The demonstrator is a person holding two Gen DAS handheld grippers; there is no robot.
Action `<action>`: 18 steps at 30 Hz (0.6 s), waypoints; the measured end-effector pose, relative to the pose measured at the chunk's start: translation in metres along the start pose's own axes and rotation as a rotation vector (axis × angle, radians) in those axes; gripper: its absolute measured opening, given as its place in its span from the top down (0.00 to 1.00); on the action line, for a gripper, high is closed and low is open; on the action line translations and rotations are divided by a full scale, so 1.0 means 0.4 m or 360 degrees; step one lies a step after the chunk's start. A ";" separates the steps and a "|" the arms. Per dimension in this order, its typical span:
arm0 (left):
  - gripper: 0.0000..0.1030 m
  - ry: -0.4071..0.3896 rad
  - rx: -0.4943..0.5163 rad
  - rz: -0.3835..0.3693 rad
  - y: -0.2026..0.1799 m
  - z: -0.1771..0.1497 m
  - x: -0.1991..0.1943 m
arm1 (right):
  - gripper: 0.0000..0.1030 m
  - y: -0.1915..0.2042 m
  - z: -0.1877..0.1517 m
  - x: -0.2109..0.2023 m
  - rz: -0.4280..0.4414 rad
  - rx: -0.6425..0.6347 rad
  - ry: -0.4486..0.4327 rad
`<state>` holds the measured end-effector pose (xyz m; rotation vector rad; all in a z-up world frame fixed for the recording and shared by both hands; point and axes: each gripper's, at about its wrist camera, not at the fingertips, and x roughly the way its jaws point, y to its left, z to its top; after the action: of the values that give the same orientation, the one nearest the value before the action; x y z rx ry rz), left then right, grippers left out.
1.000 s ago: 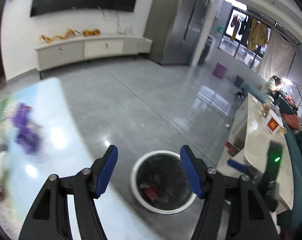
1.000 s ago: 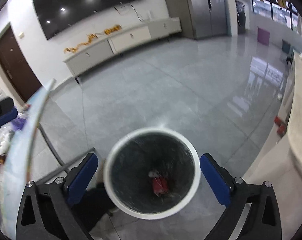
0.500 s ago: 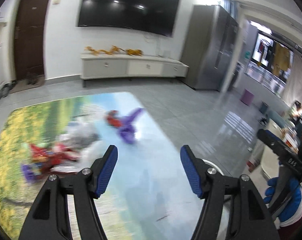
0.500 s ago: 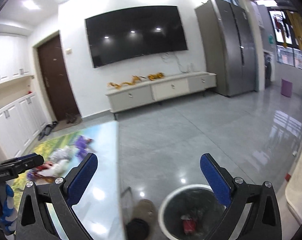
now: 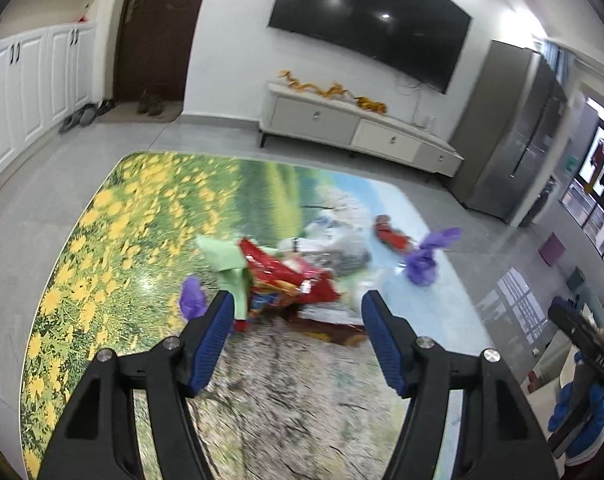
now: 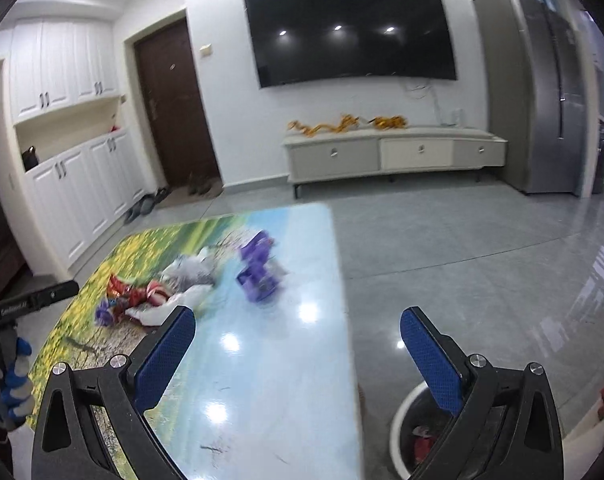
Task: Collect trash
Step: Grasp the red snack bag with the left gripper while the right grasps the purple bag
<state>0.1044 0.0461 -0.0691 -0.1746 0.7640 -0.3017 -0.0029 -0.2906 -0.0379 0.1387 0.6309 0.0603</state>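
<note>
A pile of trash lies on the flower-printed table (image 5: pixel 102 240): a red snack wrapper (image 5: pixel 286 276), green paper (image 5: pixel 222 258), a clear plastic bag (image 5: pixel 337 244), a small red wrapper (image 5: pixel 391 236) and purple scraps (image 5: pixel 425 260). My left gripper (image 5: pixel 298 332) is open and empty, just short of the red wrapper. My right gripper (image 6: pixel 298 348) is open and empty over the table's right edge (image 6: pixel 341 304). The pile (image 6: pixel 150 296) and purple scrap (image 6: pixel 258 272) lie ahead of it. The white-rimmed trash bin (image 6: pixel 405 420) stands on the floor, with red trash inside.
A low TV cabinet (image 6: pixel 389 152) and a wall TV (image 6: pixel 349 32) stand at the far wall. A steel fridge (image 6: pixel 541 92) is at the right. A brown door (image 6: pixel 170 108) and white cupboards (image 6: pixel 74 184) are at the left. Grey tiled floor (image 6: pixel 461 240) surrounds the table.
Both grippers have swung up and left from over the bin to the table. The left one now faces the trash pile closely. Both stay open and empty.
</note>
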 end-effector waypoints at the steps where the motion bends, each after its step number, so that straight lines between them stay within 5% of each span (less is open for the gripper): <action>1: 0.37 0.0013 -0.0017 -0.0003 0.011 0.008 0.014 | 0.00 0.006 0.002 0.023 0.0021 0.0004 0.0020; 13: 0.39 0.0164 0.0000 0.0066 0.022 0.067 0.196 | 0.00 0.041 0.075 0.305 0.0169 0.0034 0.0131; 18: 0.57 0.0195 -0.0007 0.0060 0.033 0.065 0.216 | 0.00 0.054 0.092 0.412 0.0181 0.0044 0.0178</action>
<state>0.1841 0.0311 -0.1105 -0.1469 0.8882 -0.2767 0.1514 -0.2571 -0.1014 0.1992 0.7351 0.1703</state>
